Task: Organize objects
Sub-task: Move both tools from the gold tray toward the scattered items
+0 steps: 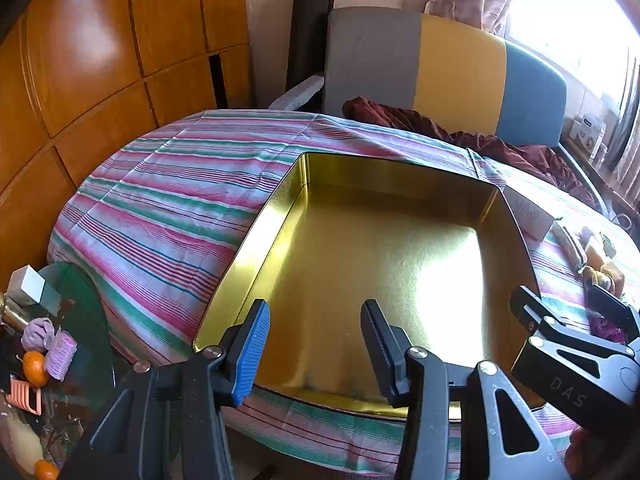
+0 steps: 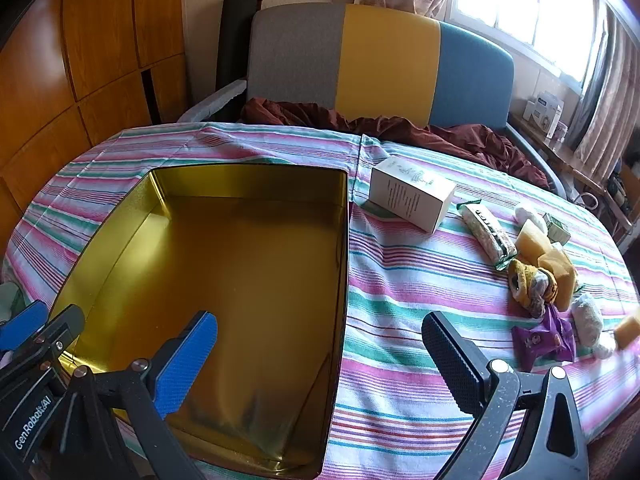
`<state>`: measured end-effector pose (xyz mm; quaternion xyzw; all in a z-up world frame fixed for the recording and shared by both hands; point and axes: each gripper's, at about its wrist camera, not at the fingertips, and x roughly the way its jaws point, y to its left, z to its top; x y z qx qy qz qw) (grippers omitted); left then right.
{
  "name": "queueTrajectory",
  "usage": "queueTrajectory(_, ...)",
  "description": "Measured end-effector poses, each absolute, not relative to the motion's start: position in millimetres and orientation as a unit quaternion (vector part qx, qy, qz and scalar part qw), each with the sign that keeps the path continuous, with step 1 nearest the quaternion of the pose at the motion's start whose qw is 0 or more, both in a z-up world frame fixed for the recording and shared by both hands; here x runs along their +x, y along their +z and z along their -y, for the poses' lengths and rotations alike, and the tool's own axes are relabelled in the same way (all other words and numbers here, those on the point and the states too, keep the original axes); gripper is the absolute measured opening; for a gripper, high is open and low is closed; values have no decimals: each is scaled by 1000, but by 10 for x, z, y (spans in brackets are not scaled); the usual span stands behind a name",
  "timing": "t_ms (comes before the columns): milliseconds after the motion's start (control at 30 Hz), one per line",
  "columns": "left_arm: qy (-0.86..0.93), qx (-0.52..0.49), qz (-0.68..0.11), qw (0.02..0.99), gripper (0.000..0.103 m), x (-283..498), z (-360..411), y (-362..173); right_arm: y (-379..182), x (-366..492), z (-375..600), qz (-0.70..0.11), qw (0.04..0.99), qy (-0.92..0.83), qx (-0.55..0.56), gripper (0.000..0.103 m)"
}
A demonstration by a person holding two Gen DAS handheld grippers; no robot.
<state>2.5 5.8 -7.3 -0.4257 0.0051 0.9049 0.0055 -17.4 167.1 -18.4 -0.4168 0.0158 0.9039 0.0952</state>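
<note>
1. Left wrist view: left gripper (image 1: pixel 316 344) hangs over the near end of the gold tin (image 1: pixel 400 256), fingers part-open, nothing between them. One pad blue, the other black.
2. Same view: the tin sits open-topped on the striped cloth (image 1: pixel 160 208) covering the table, nothing visible inside (strong glare on its floor).
3. Same view: right gripper (image 1: pixel 576 312) shows at the right edge, beside the tin's right wall.
4. Same view: small glass side table (image 1: pixel 86 300) at lower left, carrying oranges (image 1: pixel 35 367) and other bits.
5. Right wrist view: right gripper (image 2: pixel 320 360) has fingers spread wide and empty, straddling the tin's (image 2: pixel 224 280) right wall: blue finger over the tin, black finger over the cloth (image 2: pixel 400 320).
6. Same view: loose items lie on the cloth right of the tin: white box (image 2: pixel 412 194) just beside its far corner, a long wrapped bar (image 2: pixel 488 232), a purple packet (image 2: pixel 544 340), a yellow plush toy (image 2: pixel 532 284), yellow sponges (image 2: pixel 532 242) and small wrapped pieces (all apart from the tin).
7. Same view: left gripper (image 2: pixel 24 336) peeks in at the left edge.
8. Both views: grey-yellow-blue sofa (image 2: pixel 384 64) behind the table with dark red fabric (image 2: pixel 440 132) on it.
</note>
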Motion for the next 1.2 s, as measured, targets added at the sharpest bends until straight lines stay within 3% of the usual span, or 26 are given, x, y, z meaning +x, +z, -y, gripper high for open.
queueTrajectory(500,899,-438,-2,12,48,25,-74,-129,-103,-116,-1780,-24,86,911,-401,103)
queueTrajectory(800,892,-432,57,124,48,157,-189,-197,-27,83,-2331,-1,78,913,-400,103)
queueTrajectory(1033,878,-444,40,174,48,278,-449,-229,-187,488,-3122,-54,130,909,-393,103)
queueTrajectory(1200,866,-443,27,232,48,402,-653,-217,-346,814,-3896,-133,195,896,-376,95)
